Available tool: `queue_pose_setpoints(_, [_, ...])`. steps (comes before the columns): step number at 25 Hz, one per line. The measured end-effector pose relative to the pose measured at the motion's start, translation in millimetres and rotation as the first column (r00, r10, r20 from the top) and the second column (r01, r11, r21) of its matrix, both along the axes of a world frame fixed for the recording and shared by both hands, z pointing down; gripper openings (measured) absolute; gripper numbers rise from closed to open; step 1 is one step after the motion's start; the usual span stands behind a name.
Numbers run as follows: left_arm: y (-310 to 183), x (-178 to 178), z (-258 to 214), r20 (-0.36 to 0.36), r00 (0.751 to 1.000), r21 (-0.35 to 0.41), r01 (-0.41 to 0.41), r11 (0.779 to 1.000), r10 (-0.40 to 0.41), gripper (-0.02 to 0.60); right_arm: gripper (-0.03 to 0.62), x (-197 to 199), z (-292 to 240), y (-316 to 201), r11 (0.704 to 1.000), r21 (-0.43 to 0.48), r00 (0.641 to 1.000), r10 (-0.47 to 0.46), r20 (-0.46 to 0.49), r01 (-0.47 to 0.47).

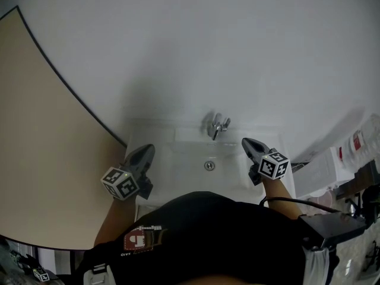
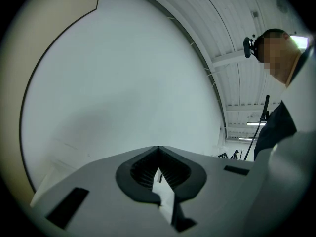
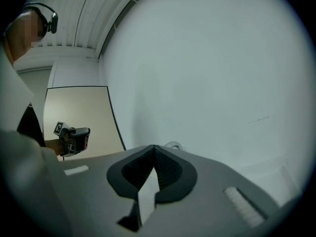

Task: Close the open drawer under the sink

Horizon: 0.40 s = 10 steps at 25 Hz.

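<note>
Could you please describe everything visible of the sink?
The sink is a white rectangular basin, ceramic by its look, set against the white wall. A chrome faucet stands on its back ledge and a round metal drain sits mid-basin. Nothing lies in it. The person's torso hides its front edge; the left tool and right tool hang over its sides, contact unclear.

A washroom mock-up (hall roof [image 2: 232, 38] overhead): white sink [image 1: 178, 162], chrome tap [image 1: 217, 126], bare wall [image 1: 237, 52].

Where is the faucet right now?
In the head view the faucet stands at the back of the white sink, against the wall and just beyond the drain. The left gripper and right gripper flank it.
</note>
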<state>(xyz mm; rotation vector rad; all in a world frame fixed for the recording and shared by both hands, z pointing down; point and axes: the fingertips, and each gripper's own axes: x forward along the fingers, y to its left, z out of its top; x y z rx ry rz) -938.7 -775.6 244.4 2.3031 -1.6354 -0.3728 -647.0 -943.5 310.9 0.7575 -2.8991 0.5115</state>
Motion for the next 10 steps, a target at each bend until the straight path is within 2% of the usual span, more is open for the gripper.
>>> queue_pose_setpoints(10, [2.1,2.3,5.7,-0.006,1.000,0.012,-0.010,1.000,0.010,-0.009,-0.002,1.2,5.4,6.0,1.000,0.005,1.000,-0.001,0.000,0.001])
